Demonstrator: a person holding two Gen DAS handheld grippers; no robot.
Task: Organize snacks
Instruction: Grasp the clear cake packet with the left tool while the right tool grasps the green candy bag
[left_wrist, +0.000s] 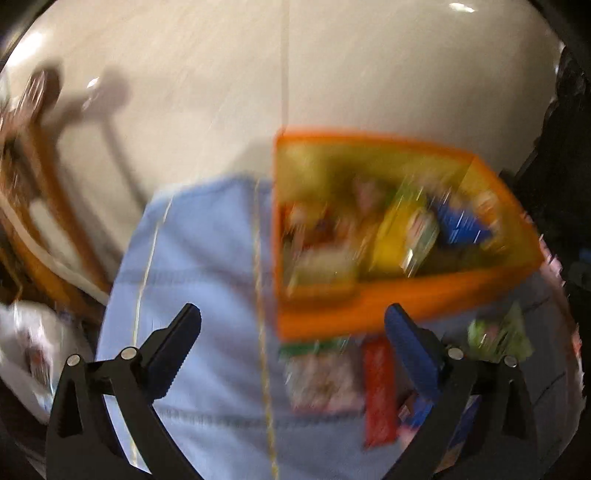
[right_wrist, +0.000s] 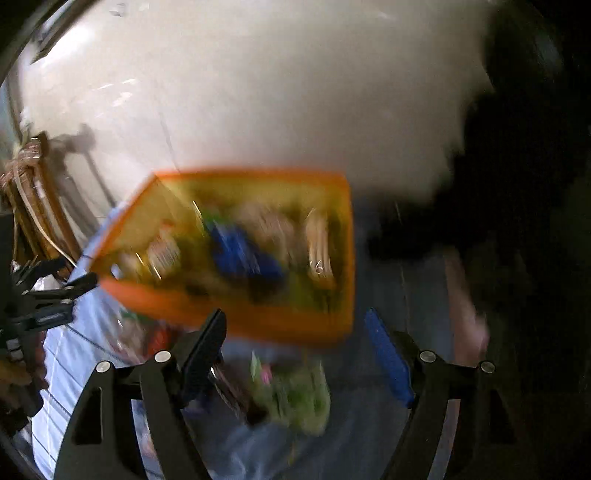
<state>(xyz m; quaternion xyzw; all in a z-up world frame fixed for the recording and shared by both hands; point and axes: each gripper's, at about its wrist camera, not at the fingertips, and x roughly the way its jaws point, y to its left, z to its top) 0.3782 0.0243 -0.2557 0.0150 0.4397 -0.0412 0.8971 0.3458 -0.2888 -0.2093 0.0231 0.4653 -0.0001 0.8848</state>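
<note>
Ahead of our left claw (left_wrist: 291, 328), jaws spread wide and empty, sits the orange bin (left_wrist: 369, 306) of snacks on the blue cloth (left_wrist: 207, 258) (everything blurred). Our right claw (right_wrist: 295, 325) also gapes, nothing between its pads; a green packet (right_wrist: 295, 398) lies just below it.

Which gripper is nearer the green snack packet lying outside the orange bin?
Right. The green packet lies between the right gripper's open fingers; for the left gripper, it sits beyond its right finger.
</note>
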